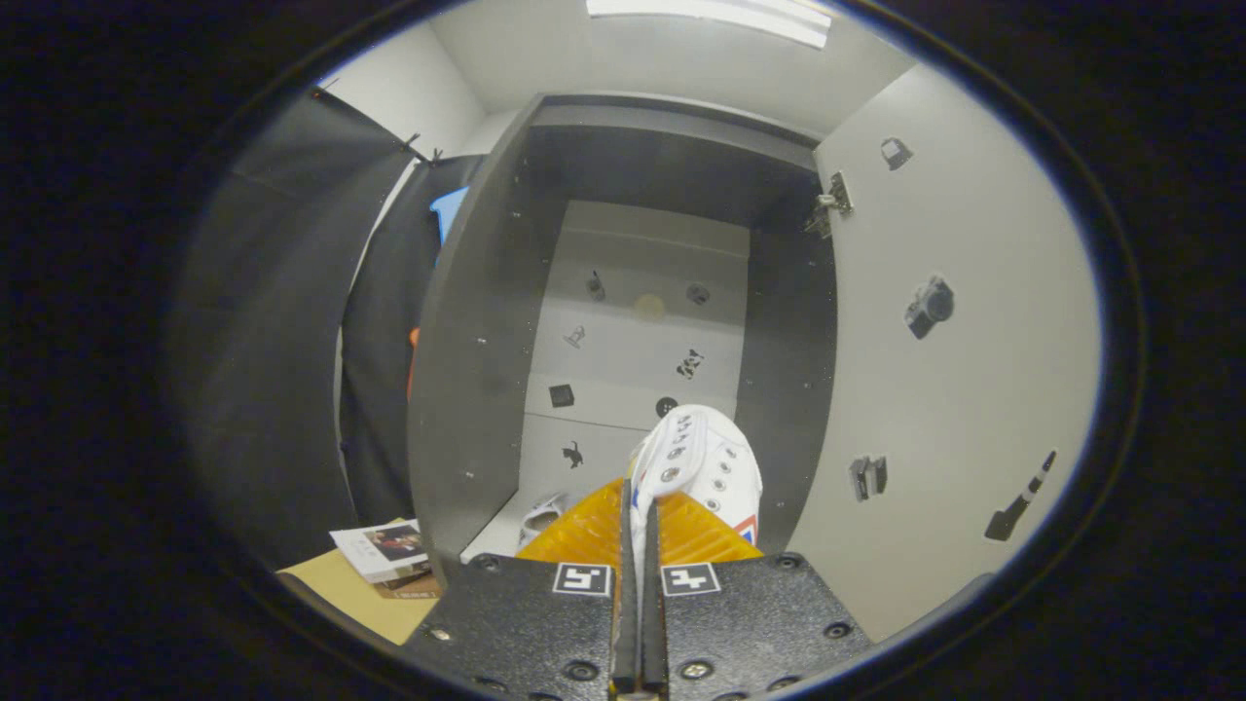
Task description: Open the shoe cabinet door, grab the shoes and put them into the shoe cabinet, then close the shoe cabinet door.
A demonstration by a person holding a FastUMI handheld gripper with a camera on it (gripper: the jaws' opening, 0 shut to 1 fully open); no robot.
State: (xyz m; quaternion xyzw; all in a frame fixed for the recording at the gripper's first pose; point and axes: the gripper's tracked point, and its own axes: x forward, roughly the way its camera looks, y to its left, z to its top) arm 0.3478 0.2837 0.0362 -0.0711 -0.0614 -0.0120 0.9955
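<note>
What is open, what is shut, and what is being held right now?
Shoe cabinet door: swung open.
Shoe cabinet: open, one white shoe lying inside at the bottom.
Hand-held gripper: shut on the white sneaker.
White sneaker: pinched between the fingers, held up before the cabinet opening.

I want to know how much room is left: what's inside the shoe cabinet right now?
On the shoe cabinet floor lies one white shoe. The gripper, shut on a second white sneaker, hides the floor behind it. The back panel carries small stickers.
</note>
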